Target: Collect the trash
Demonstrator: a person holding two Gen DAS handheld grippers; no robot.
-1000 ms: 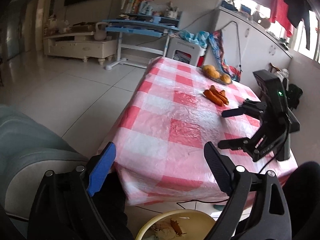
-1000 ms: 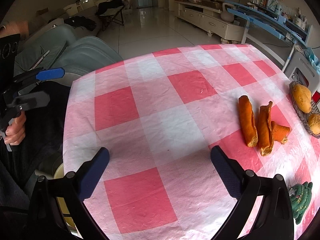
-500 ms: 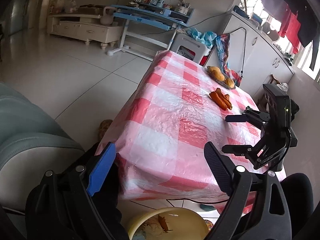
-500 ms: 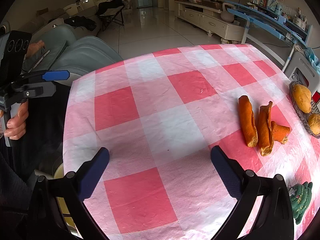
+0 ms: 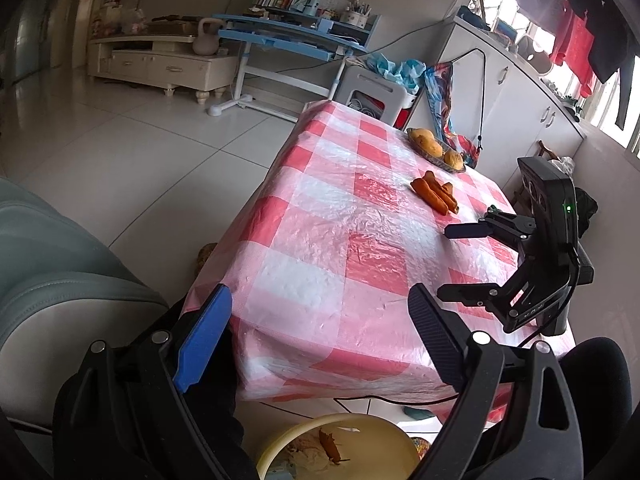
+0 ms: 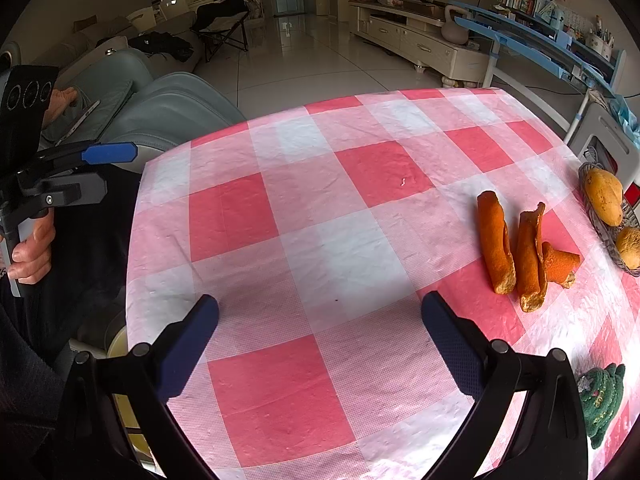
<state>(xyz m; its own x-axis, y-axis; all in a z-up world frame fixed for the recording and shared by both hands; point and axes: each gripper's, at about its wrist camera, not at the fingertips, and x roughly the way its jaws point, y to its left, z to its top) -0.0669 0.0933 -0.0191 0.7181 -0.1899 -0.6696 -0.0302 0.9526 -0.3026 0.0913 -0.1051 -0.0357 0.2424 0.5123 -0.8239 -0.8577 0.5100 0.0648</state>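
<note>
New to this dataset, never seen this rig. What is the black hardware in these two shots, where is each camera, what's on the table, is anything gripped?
No robot arm here: a person holds a two-finger gripper in each hand, and each gripper carries a fisheye camera that looks forward along its own fingers.

The left wrist view shows the left gripper at the bottom, with the right gripper over the table's near corner. The right wrist view looks down on the table past the right gripper, with the left gripper and the hand holding it at the picture's left edge.

On the checked tablecloth lie orange peels, a dish of fruit and a green knitted item. A yellow bin stands below the table edge, with scraps already in it.

Both grippers are open and hold nothing.
</note>
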